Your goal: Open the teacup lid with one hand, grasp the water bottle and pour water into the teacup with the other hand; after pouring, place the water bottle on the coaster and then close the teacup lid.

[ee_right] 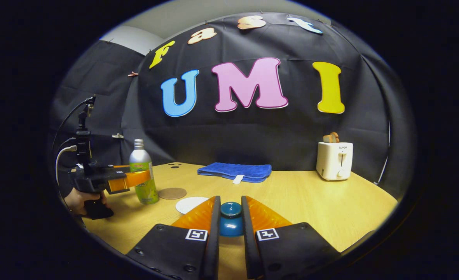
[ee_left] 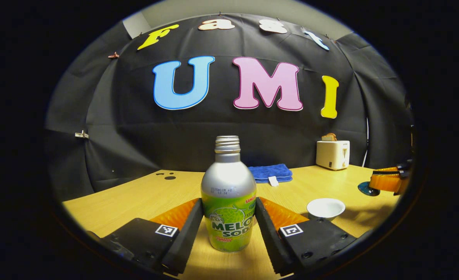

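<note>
Water bottle: I see it upright on the bench, cap off, silver shoulder over a green label, standing between the jaws of my left gripper. The jaws sit against both sides of the label, clamped on the bottle. In the right gripper view the same bottle stands at the far left with the left gripper around it and a hand on the grip.

Teacup: white, open at the top, on the bench to the right of the bottle, near but apart from it.

Teacup lid: blue, with a round knob, held between the jaws of my right gripper, which are drawn in narrow and press on both its sides. In the left gripper view the right gripper is at the far right edge with the lid at its tip.

Coaster: round, brown, flat on the bench just right of the bottle, nothing on it.

White disc: just beside the coaster; I cannot tell what it is.

Blue cloth: folded, at the back of the bench.

Toaster: white, back right, with bread in the slot.
</note>
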{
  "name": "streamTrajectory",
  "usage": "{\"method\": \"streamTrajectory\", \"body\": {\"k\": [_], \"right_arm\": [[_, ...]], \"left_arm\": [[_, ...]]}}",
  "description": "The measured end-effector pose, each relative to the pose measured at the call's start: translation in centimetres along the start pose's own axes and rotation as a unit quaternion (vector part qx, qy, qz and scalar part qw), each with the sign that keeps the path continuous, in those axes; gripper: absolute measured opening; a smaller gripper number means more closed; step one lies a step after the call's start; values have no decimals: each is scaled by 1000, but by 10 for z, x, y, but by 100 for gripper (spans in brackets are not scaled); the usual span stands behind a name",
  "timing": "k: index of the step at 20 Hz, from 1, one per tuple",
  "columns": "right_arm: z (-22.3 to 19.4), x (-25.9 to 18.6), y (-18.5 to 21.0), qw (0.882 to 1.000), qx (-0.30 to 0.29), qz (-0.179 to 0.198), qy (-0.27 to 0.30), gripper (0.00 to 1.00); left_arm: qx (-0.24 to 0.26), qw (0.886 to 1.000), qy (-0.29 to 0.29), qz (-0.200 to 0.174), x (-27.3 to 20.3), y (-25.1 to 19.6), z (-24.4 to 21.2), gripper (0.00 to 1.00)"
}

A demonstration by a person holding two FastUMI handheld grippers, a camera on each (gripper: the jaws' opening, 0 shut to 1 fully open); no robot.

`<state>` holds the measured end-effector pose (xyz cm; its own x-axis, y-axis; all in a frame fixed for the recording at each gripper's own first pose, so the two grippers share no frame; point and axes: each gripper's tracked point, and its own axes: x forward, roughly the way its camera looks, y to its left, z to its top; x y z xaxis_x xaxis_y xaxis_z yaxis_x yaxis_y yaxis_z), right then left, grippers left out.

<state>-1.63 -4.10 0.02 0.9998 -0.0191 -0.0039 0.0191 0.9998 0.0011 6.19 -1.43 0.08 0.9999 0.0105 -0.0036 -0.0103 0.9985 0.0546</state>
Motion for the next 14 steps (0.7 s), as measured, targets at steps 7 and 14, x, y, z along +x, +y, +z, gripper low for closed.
{"method": "streamTrajectory", "body": {"k": [7, 14], "right_arm": [[3, -4, -27, 1000, -1, -26, -1, 31], [2, -6, -29, 1000, 0, -20, 0, 31]], "left_arm": [[277, 960, 18, -22, -6, -23, 12, 80], [559, 828, 9, -31, -8, -50, 4, 80]]}}
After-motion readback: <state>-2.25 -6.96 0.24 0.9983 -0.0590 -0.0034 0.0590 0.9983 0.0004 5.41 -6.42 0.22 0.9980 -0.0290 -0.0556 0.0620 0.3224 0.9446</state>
